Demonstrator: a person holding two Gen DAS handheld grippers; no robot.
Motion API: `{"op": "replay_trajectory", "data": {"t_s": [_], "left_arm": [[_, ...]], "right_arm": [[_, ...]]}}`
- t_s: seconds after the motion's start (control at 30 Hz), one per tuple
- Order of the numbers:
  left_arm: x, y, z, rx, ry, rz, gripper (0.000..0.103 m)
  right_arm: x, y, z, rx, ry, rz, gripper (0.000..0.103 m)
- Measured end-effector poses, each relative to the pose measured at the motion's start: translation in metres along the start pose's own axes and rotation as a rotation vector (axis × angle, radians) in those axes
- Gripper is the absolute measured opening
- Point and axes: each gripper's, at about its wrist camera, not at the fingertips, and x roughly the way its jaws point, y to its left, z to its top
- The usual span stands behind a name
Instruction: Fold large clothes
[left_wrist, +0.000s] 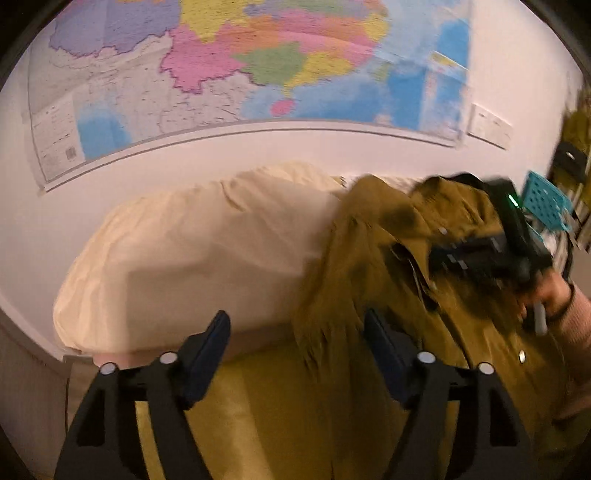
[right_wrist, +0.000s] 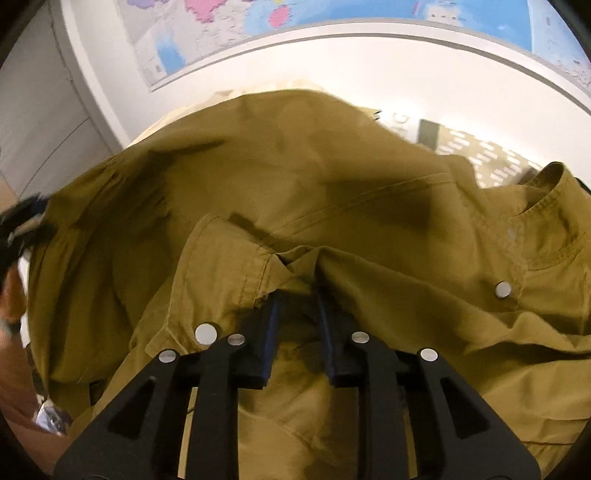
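While the left gripper (left_wrist: 297, 332) hangs with its fingers (left_wrist: 214, 343) spread wide and nothing between them, the right gripper (right_wrist: 297, 306) has its fingers (right_wrist: 271, 325) pinched tight on a bunch of the shirt (right_wrist: 332, 221). The shirt is a big mustard-brown one with round white snaps (right_wrist: 502, 288) down its front and a collar (right_wrist: 554, 206) at 2 o'clock in the right wrist view. It fills most of that view, and its cloth bunches up just past the fingertips.

In the left wrist view the shirt (left_wrist: 369, 266) hangs in folds from 3 o'clock down to 6 o'clock. The right gripper (left_wrist: 480, 254) is at 3 o'clock there, blurry, with the person's hand (left_wrist: 550, 295) wrapped around its handle. The shirt's edge falls just by the left gripper's right finger; I cannot tell if it touches.

Behind the shirt, at the middle and toward 9 o'clock, sits a cream pillow (left_wrist: 192, 258). A big map (left_wrist: 240, 74) in many colors hangs on the white wall (left_wrist: 332, 147) at 12 o'clock. A teal tag with dots (left_wrist: 546, 203) shows at 3 o'clock, near the right gripper.
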Motion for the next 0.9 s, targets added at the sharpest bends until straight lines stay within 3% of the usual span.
{"op": "replay_trajectory", "data": {"t_s": [0.1,0.23,0.27,0.33,0.4,0.47,0.53,0.67,0.73,0.8,0.9], "left_arm": [[-0.004,-0.001,-0.021,-0.03,0.014,-0.057,0.08],[-0.007,-0.005,-0.05,-0.044,0.036,-0.08,0.077],[-0.008,-0.007,-0.056,-0.037,0.044,-0.086,0.07],[-0.006,-0.012,-0.063,-0.022,0.08,-0.088,0.026],[-0.007,-0.01,-0.062,-0.039,0.092,-0.084,0.008],[-0.012,-0.006,-0.053,-0.059,0.068,-0.094,0.007],[-0.02,-0.005,-0.038,-0.06,0.032,-0.118,0.007],[-0.033,-0.017,-0.006,-0.011,-0.017,-0.16,0.007],[-0.035,-0.026,0.007,0.016,-0.023,-0.173,0.007],[-0.034,-0.036,0.018,0.021,-0.017,-0.199,0.007],[-0.028,-0.044,0.029,0.024,-0.003,-0.219,0.007]], "right_arm": [[0.0,-0.007,0.011,0.031,-0.024,-0.04,0.022],[0.012,-0.013,0.013,0.086,0.033,-0.021,0.028],[0.009,-0.01,0.009,0.084,0.026,-0.018,0.033],[-0.013,-0.004,0.0,0.067,-0.022,-0.021,0.047],[-0.04,0.004,-0.01,0.051,-0.075,0.0,0.074],[-0.069,0.022,-0.019,0.013,-0.145,0.05,0.081],[-0.075,0.052,-0.019,-0.053,-0.143,0.125,0.081],[-0.076,0.131,-0.042,-0.252,-0.073,0.412,0.081],[-0.069,0.159,-0.052,-0.302,-0.026,0.514,0.081],[-0.062,0.178,-0.057,-0.309,-0.008,0.582,0.082],[-0.058,0.185,-0.054,-0.235,-0.058,0.628,0.085]]}}
